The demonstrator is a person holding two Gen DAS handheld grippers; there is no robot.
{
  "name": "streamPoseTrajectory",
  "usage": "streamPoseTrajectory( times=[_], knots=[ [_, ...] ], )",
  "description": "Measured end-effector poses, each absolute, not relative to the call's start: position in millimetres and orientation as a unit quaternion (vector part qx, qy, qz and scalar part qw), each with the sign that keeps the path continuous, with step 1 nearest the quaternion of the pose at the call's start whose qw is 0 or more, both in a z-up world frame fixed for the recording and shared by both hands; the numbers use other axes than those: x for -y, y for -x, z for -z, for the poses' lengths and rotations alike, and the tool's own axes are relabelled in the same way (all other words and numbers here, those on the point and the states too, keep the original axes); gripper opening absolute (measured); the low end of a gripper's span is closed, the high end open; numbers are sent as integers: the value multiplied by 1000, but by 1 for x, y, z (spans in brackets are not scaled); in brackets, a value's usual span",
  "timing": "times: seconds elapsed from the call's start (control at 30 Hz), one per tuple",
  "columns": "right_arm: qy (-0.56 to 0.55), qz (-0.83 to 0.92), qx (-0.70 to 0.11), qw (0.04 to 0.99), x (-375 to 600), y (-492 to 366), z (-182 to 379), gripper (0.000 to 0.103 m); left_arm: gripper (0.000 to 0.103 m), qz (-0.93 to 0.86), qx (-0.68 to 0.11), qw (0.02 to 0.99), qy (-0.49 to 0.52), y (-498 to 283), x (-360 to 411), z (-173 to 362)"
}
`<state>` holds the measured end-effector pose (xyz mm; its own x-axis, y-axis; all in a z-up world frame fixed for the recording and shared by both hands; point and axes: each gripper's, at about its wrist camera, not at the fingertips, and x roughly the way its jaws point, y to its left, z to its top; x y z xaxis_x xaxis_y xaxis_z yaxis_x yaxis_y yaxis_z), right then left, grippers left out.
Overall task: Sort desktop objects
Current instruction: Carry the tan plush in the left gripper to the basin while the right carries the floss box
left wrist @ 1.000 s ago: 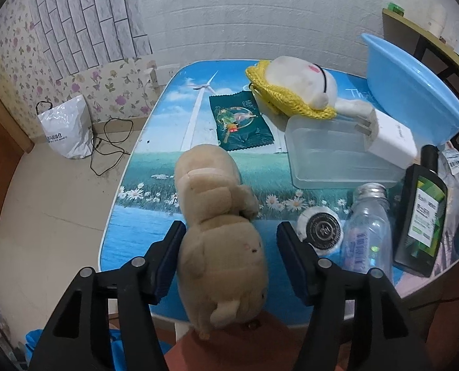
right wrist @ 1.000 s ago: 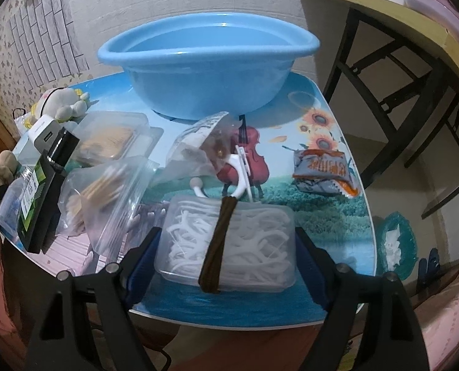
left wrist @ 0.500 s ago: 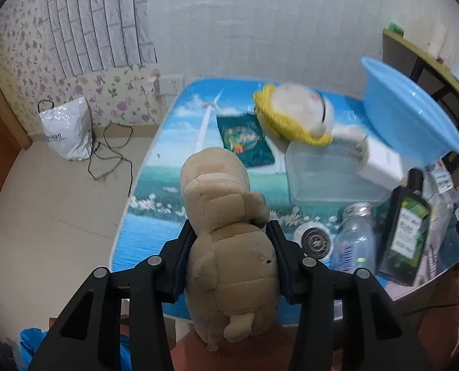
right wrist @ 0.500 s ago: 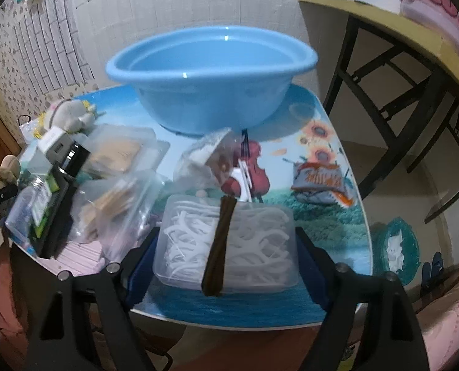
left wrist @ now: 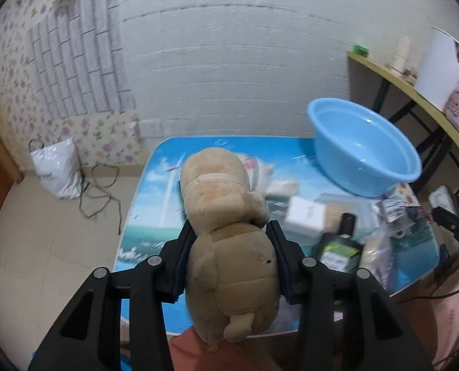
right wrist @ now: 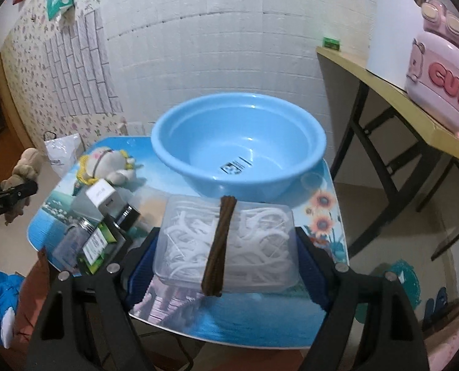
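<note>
A tan plush toy (left wrist: 229,247) is clamped at its midriff between the closed-in fingers of the left gripper (left wrist: 231,262) and is carried above the near edge of the table (left wrist: 155,185). The toy's long axis runs along the fingers, head pointing forward and away, rump and small tail toward the handle. In the right gripper (right wrist: 225,247), a clear plastic box (right wrist: 226,241) of white pieces, banded by a brown tie (right wrist: 218,244), is pinched across its width by widely spread fingers; its long side lies crosswise to them. Just ahead of the box stands the blue basin (right wrist: 238,151), empty but for a label. To the left of the right gripper, a dark green bottle (right wrist: 99,244), a white box (right wrist: 101,196) and a white plush with yellow trim (right wrist: 105,165) are crowded together.

Slippage is judged the main risk: the soft toy could squeeze out of the pads, and the smooth box could twist or drop if tilted. The basin rim could also be clipped.
</note>
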<state>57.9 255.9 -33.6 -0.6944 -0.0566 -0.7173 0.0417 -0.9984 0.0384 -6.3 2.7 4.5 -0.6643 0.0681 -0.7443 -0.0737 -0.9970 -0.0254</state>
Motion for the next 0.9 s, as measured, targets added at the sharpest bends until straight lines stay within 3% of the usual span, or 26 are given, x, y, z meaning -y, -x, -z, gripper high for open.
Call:
streamPoseTrajectory(
  times=[0.43, 0.9],
  knots=[
    [-345, 938, 18, 42, -276, -9, 2, 81, 45, -909, -45, 125, 395, 46, -96, -31],
    [-349, 936, 16, 40, -308, 27, 17, 81, 46, -892, -91, 148, 418, 106, -170, -17]
  ],
)
